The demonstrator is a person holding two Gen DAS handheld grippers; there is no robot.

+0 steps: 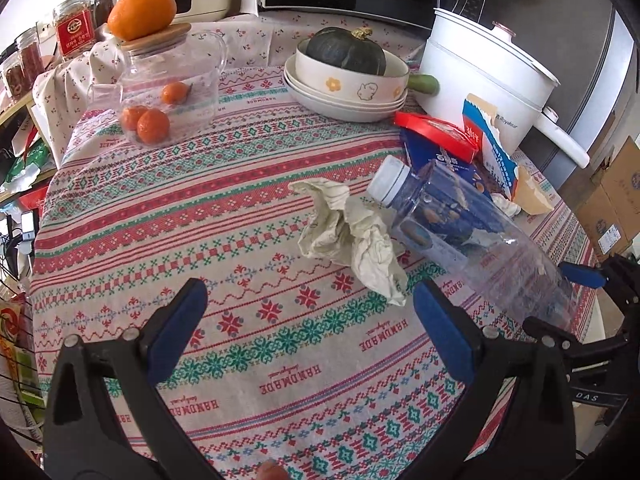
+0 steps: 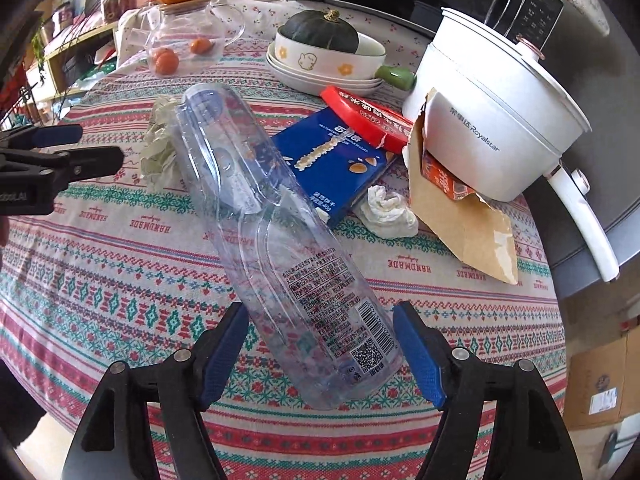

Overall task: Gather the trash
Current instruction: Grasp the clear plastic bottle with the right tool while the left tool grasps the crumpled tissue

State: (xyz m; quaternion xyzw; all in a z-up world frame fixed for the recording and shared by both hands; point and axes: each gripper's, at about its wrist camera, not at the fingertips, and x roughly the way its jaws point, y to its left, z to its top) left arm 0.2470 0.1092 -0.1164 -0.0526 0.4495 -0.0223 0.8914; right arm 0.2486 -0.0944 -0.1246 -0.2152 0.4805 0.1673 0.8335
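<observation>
Right gripper (image 2: 320, 354) clamped on clear bottle (image 2: 256, 216) above worktop (image 2: 120, 280), left gripper (image 1: 310, 306) open, near crumpled paper (image 1: 352, 236)

Left hand-held gripper (image 1: 310, 302): matte black plastic arms w/ ribbed blue rubber pads (image 1: 442, 330) on inner faces, round silver rivets along each arm. Right hand-held gripper (image 2: 320, 342): same build, black arms, blue pads, silver rivets. White lettering on the black body at 3 o'clock in left view. Bit of skin (image 1: 271, 472) at 6 o'clock.
</observation>
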